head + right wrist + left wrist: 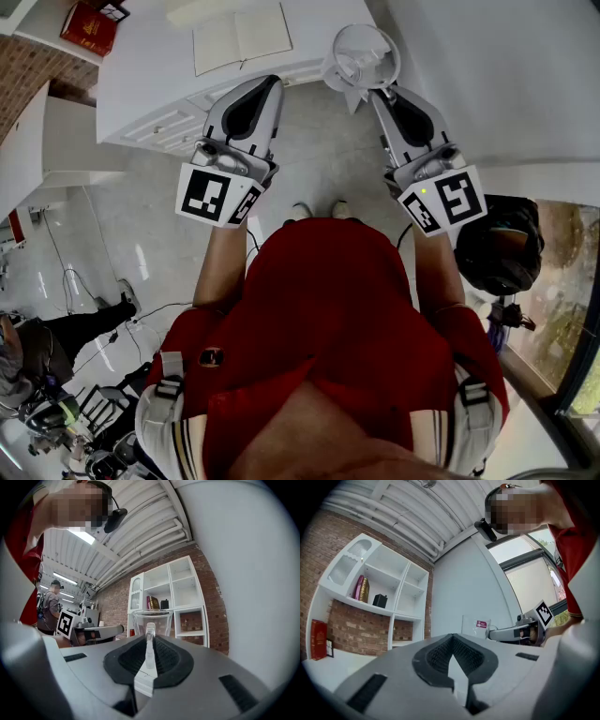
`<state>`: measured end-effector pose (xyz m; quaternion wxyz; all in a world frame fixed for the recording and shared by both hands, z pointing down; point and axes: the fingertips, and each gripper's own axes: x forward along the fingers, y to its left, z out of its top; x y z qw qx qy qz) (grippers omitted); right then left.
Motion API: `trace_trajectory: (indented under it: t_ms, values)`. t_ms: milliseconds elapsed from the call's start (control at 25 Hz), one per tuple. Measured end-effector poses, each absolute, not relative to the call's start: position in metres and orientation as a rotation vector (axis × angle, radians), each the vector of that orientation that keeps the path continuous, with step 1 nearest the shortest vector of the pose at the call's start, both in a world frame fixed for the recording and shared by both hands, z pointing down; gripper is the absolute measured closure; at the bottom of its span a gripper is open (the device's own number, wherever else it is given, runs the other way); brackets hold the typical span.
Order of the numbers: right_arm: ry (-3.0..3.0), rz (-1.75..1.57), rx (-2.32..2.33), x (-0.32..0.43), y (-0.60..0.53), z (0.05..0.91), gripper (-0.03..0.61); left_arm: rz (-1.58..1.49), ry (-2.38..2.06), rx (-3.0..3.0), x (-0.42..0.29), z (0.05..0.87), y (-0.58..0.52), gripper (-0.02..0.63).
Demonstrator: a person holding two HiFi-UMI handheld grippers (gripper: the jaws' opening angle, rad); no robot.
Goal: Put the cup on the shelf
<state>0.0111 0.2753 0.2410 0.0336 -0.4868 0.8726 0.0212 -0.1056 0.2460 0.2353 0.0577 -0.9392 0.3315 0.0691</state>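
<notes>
White shelving [186, 592] is set against a brick wall, with a white table [141, 89] in front of it and a plain white wall [487, 75] to the right. The right gripper [149, 637] is seen pressed nearly together, its pads pinching the thin handle of the cup [140, 620]. The left gripper [451, 636] is seen with its tips brought together and nothing between them. In the head view the left gripper [271, 84] and the right gripper [377, 91] are held side by side at the table's near edge. The cup [364, 54] is clear glass, upright, with a wide round rim; it is carried in the air at the table's right end, close to the white wall. From the left gripper view the cup [474, 625] is shown with a small red label. An open book [242, 37] and a red box [89, 26] are placed on the table, well apart from the cup. Books and a dark box are stored in one middle compartment of the shelving [384, 588].
</notes>
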Motion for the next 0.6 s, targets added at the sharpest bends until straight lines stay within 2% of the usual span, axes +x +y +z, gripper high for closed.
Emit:
trace_trajectory:
  t_ms: [600]
  values:
    - [2.691,0.028,-1.476,0.029,0.266,0.247,0.551,0.213,1.055,-2.843,-0.093,0.239,0.235,0.607]
